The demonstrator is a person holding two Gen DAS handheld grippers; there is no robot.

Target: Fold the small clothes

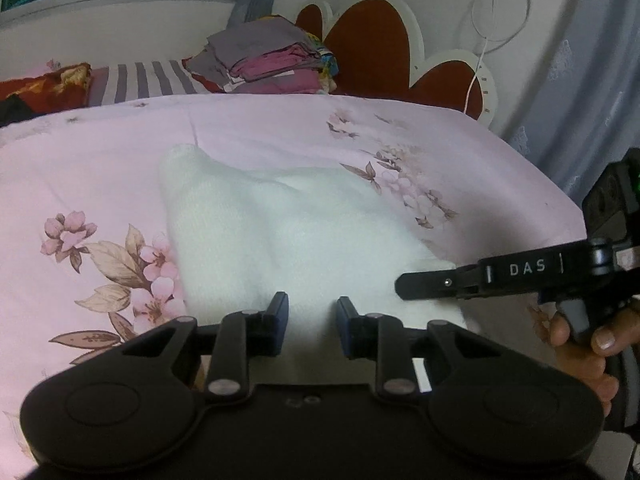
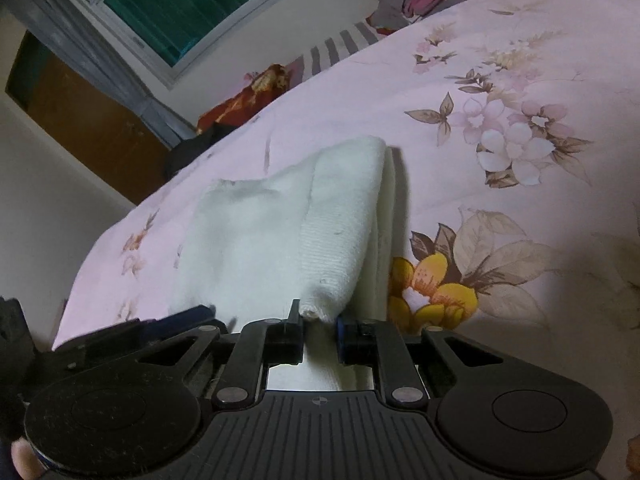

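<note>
A small white knitted garment (image 1: 280,232) lies partly folded on the pink floral bedsheet (image 1: 100,168). My left gripper (image 1: 313,312) hovers at its near edge with jaws apart and white cloth between them, not pinched. My right gripper (image 2: 319,326) sits at the garment's near corner (image 2: 320,312), jaws a little apart with the cloth edge between them. The garment (image 2: 288,232) shows a folded layer on its right side. The right gripper also shows in the left wrist view (image 1: 404,286), lying over the garment's right corner.
A stack of folded clothes (image 1: 272,60) sits at the head of the bed by the red and white headboard (image 1: 380,44). A striped pillow (image 1: 148,80) and a red patterned cushion (image 1: 44,88) lie at the back left. The bed edge (image 1: 552,184) drops off to the right.
</note>
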